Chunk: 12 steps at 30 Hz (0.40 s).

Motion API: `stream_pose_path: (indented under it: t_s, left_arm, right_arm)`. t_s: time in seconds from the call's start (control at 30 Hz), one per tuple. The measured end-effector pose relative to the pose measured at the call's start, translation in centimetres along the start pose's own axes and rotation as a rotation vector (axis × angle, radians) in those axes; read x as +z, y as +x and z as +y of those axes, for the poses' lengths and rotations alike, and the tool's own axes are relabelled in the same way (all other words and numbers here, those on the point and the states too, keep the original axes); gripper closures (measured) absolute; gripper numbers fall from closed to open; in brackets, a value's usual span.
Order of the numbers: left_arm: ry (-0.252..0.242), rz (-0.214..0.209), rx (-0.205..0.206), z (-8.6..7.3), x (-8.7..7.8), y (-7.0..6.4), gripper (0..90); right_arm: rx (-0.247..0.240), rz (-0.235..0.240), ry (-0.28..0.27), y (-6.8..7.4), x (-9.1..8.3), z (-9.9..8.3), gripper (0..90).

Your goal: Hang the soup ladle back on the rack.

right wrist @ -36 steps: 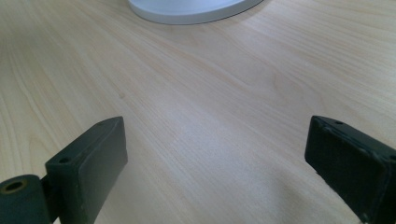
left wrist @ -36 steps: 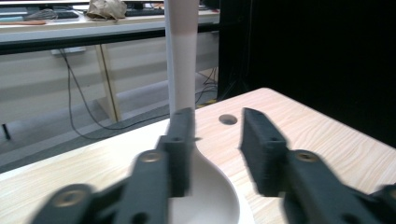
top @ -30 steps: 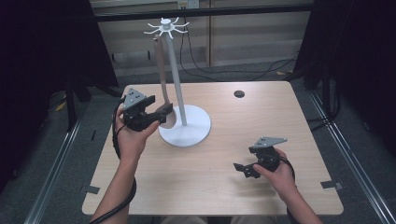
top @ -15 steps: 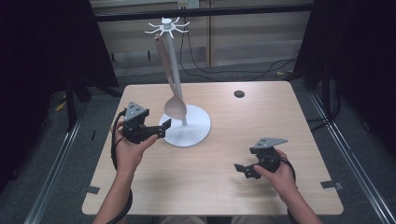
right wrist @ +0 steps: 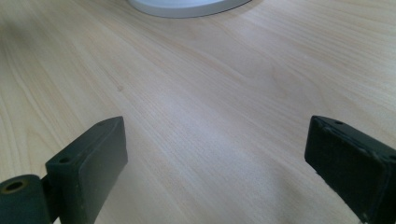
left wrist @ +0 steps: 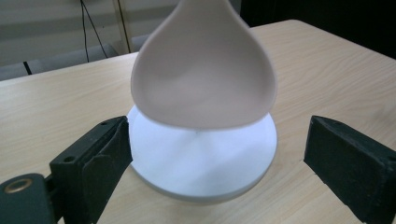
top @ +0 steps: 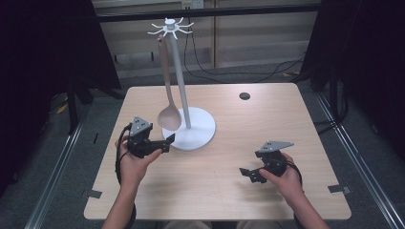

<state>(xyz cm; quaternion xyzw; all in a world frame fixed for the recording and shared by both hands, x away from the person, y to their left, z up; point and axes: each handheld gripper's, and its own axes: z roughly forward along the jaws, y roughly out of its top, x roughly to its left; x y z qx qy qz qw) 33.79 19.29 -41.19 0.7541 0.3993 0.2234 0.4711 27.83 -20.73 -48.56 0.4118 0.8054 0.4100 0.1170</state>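
Note:
A white stand (top: 180, 76) with a ring of hooks on top rises from a round base (top: 198, 133) at mid-table. A beige spoon (top: 169, 117) hangs from one hook, its bowl just above the base's left side. My left gripper (top: 168, 143) is open beside the base's left rim, below the bowl. In the left gripper view the spoon's bowl (left wrist: 203, 84) hangs free above the base (left wrist: 205, 172), ahead of the wide-apart jaws of the left gripper (left wrist: 219, 133). My right gripper (top: 246, 175) rests open at the front right; the right gripper (right wrist: 215, 140) holds nothing, with the base (right wrist: 187, 7) far ahead.
A small black disc (top: 244, 96) sits in the wooden table (top: 229, 205) near its far right edge. Tape marks (top: 336, 188) sit at the front corners. Cables run on the floor behind the table.
My left gripper has come down from the spoon's bowl and drawn back toward the person, open. The spoon now hangs free from its hook. The right gripper has stayed put.

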Motion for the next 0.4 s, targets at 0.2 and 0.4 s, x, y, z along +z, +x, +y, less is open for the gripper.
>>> stream_pose_path:
  t_s: [0.2,0.4]
  left_arm:
    - [0.018,-0.004,-0.007,-1.5,0.4,-0.1,6.9]
    - [0.027,-0.01,-0.004,-1.6,0.5,-0.1,6.8]
  right_arm:
    - [-0.004,0.001,-0.001,0.0,0.0,0.0,5.8]
    - [-0.012,-0.002,0.004,0.1,0.0,0.0,5.8]
